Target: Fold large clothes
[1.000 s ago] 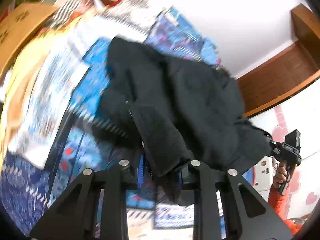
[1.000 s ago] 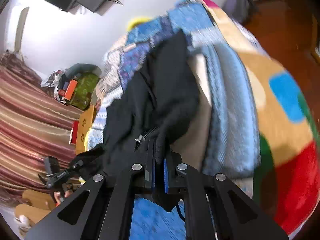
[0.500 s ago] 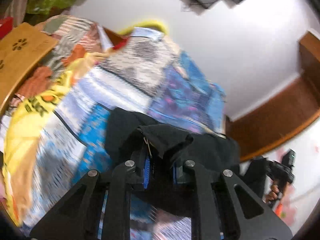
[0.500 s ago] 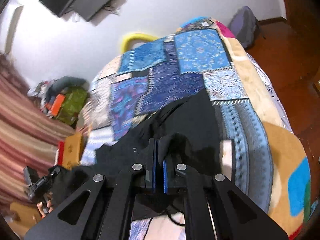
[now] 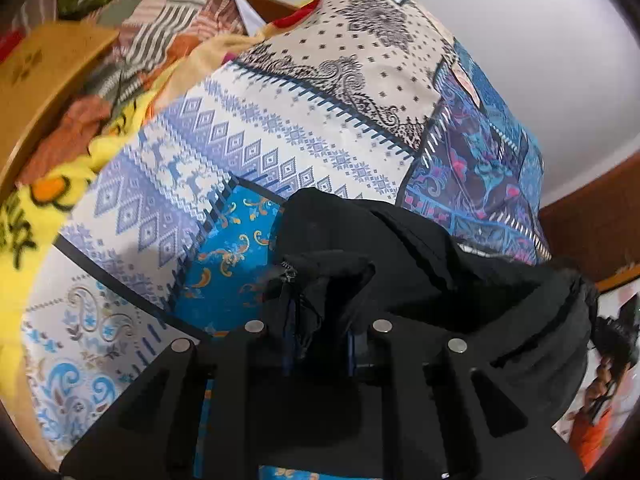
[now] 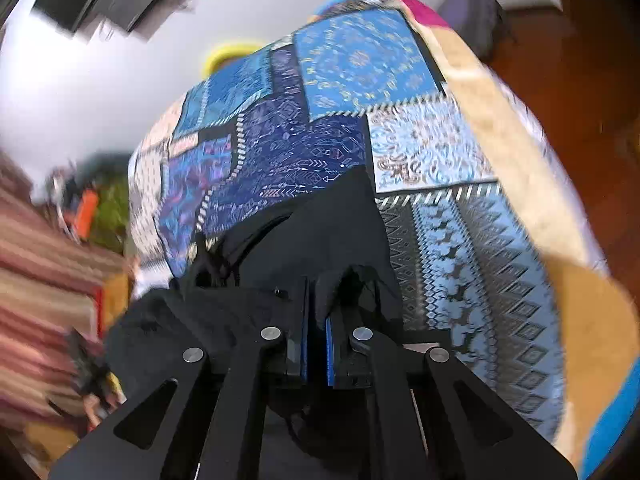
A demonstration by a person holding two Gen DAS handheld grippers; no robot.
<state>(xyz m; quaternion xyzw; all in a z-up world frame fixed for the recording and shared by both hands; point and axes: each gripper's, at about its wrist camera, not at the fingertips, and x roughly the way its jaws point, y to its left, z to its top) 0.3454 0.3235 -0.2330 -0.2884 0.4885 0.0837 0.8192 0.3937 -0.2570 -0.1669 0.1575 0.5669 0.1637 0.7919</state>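
Left wrist view. The left gripper [image 5: 318,316] is pointing down at a bed [image 5: 280,92] covered with a patchwork quilt [image 5: 224,140] of blue, white and cream panels. Its jaws are standing only a little apart and are pinching a bunched fold of a black jacket [image 5: 420,256]; a zipper [image 5: 289,276] is showing at the pinched edge. The jaws have been closing within the last second, with the cloth between them. The jacket is lying on the near part of the quilt and is stretching to the right, where the right gripper [image 5: 616,344], partly blurred, is holding its other end. A yellow blanket [image 5: 36,208] is lying at the left edge of the bed.

Right wrist view. The right gripper [image 6: 316,320] is also pointing down at the quilt [image 6: 360,72]. Its jaws are nearly together, clamping a fold of the jacket [image 6: 320,232] between the blue pads. The jacket is draping leftward over the near edge of the bed [image 6: 520,184]. The left side of this view is blurred.
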